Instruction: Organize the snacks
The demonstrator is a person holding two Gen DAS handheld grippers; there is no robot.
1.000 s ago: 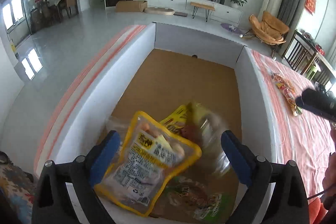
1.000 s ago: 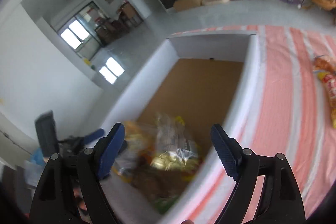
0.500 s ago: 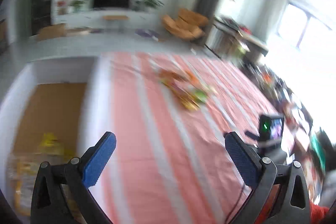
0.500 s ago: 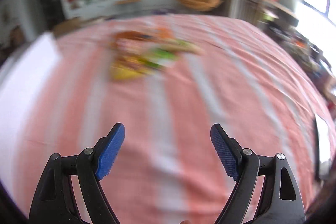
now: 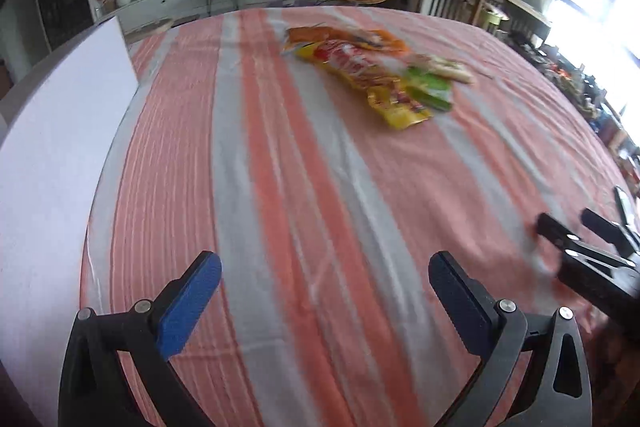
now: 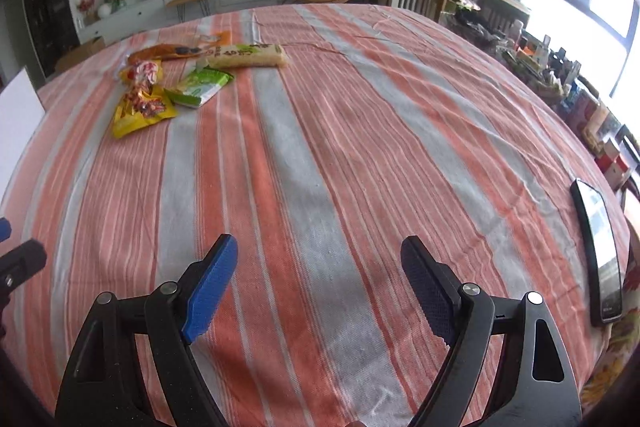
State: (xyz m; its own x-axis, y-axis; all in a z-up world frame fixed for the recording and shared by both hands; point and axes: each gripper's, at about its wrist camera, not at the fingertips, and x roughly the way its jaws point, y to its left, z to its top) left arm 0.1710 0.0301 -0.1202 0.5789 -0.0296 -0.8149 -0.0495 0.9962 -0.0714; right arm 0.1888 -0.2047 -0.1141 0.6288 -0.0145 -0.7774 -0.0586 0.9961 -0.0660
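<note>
Both claws, left (image 5: pixel 324 291) and right (image 6: pixel 318 277), gape empty over the table's (image 6: pixel 360 155) near edge; snack packets (image 6: pixel 160 83) heaped toward its far left corner look light, crinkly, slippery, best pinched by a flat sealed edge.
</note>
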